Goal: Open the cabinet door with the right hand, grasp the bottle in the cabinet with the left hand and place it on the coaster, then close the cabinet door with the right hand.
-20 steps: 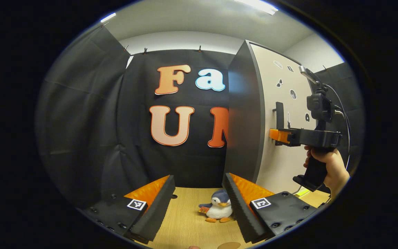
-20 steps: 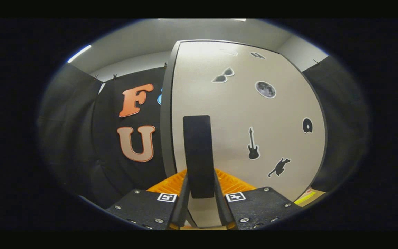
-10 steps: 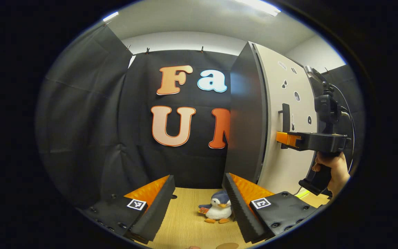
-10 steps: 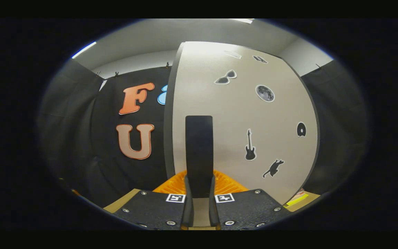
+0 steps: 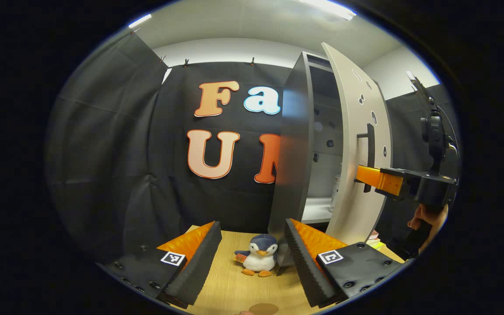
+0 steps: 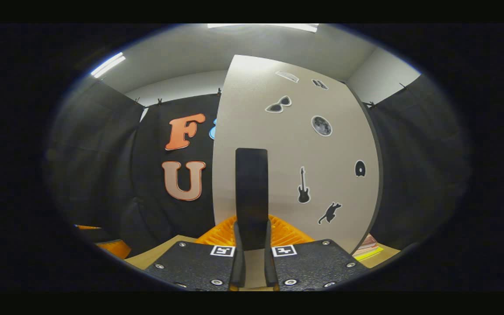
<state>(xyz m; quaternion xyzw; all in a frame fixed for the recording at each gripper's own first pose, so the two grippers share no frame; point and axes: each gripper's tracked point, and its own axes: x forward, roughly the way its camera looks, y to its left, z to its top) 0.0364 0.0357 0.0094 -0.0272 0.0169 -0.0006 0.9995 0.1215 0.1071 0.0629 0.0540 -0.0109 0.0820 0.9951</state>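
The cabinet [image 5: 291, 153] stands on the table with its pale door [image 5: 357, 144] partly swung out, so the shelves inside show through the gap. My right gripper [image 5: 362, 175] is shut on the black vertical handle [image 5: 370, 140]. In the right gripper view the handle [image 6: 252, 197] stands between the shut right gripper [image 6: 252, 232], with the stickered door [image 6: 304, 144] behind it. A pale bottle-like shape [image 5: 335, 192] stands on a shelf, mostly hidden by the door's edge. My left gripper [image 5: 250, 262] hangs open above the table. A brown round coaster [image 5: 264, 309] lies at the bottom edge.
A small penguin plush [image 5: 256, 258] sits on the wooden table [image 5: 230, 284] between the left gripper's fingers, in front of the cabinet. A hand [image 5: 427, 218] holds the right gripper. Flat coloured items [image 6: 370, 249] lie on the table beyond the door.
The door has swung outward with my right gripper shut on its handle, and the cabinet's inside now shows. The left gripper has barely moved and stays open.
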